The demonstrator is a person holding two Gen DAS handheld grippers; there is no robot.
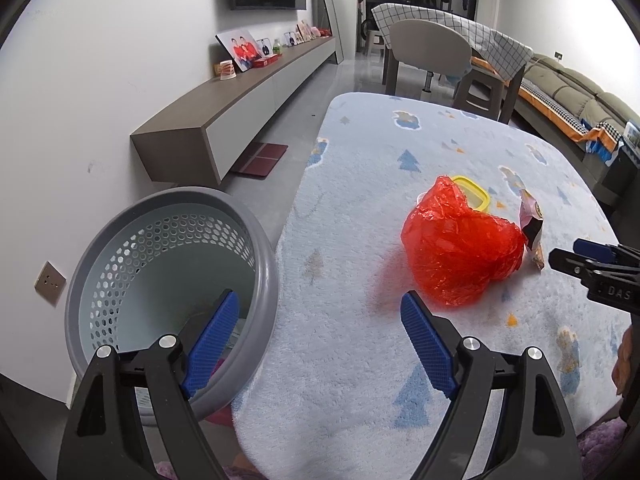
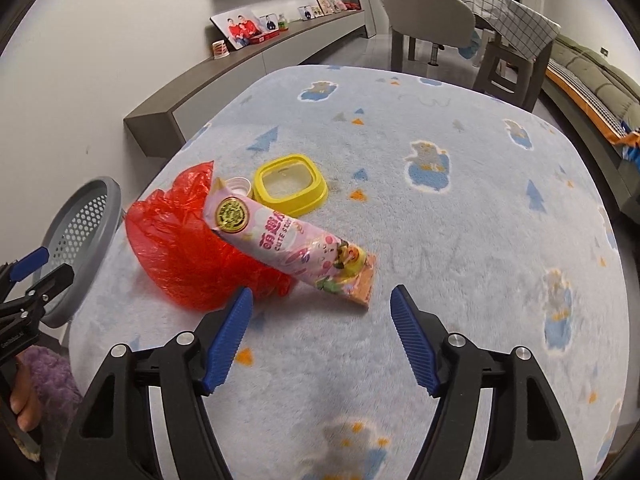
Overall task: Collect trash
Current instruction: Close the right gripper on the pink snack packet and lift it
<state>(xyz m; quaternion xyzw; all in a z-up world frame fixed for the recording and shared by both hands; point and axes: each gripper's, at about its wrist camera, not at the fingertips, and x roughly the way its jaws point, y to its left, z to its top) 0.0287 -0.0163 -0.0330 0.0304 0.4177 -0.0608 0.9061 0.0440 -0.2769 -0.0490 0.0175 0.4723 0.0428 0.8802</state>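
Red bag (image 1: 460, 240), yellow lid (image 2: 290, 184)

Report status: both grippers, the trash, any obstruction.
Left gripper open, empty, by basket. Right gripper open, empty, short of pink wrapper leaning on red bag. Nothing blocking.

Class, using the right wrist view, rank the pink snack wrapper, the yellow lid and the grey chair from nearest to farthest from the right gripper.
1. Pink snack wrapper, just ahead of the right gripper.
2. Yellow lid, behind the wrapper.
3. Grey chair, far off, beyond the rug.
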